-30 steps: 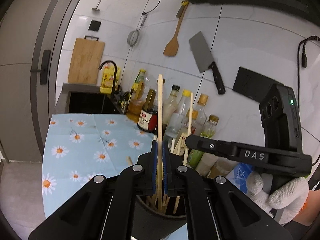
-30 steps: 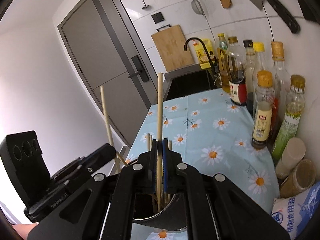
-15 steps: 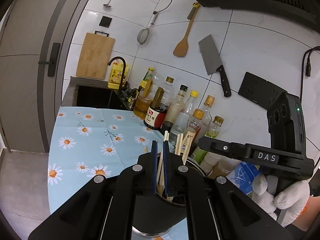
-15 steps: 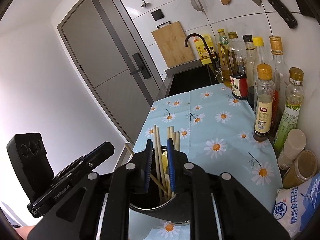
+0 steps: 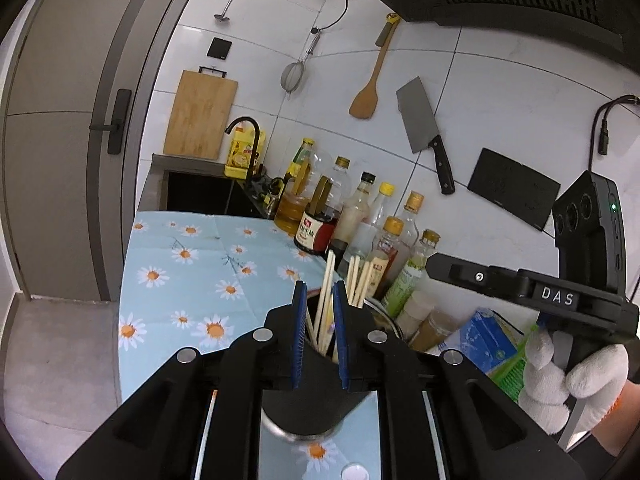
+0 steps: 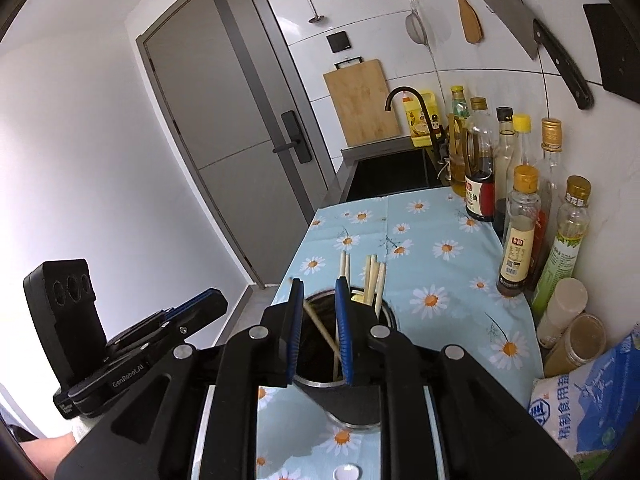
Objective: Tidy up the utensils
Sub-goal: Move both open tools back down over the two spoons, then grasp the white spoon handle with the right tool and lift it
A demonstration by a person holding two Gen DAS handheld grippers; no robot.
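Note:
A dark round utensil holder point(image 5: 310, 396) point(image 6: 352, 396) stands on the daisy tablecloth and holds several wooden chopsticks point(image 5: 326, 300) point(image 6: 374, 280). My left gripper point(image 5: 319, 292) is open and empty, its blue-padded jaws just above the holder's rim on either side of the chopstick tops. My right gripper point(image 6: 319, 286) is open and empty above the holder too; one chopstick point(image 6: 322, 330) leans slanted inside. Each gripper shows in the other's view, the right one point(image 5: 520, 288) and the left one point(image 6: 160, 328).
A row of sauce and oil bottles point(image 5: 360, 224) point(image 6: 520, 216) lines the tiled wall. Jars point(image 6: 568, 332) and a blue bag point(image 6: 592, 400) sit at the right. A sink with black tap point(image 6: 400, 172) is beyond the cloth. A cleaver, spatula and strainer hang above.
Both grippers held a chopstick upright over the holder; both opened and the chopsticks dropped in. Both grippers have since lifted and opened wider.

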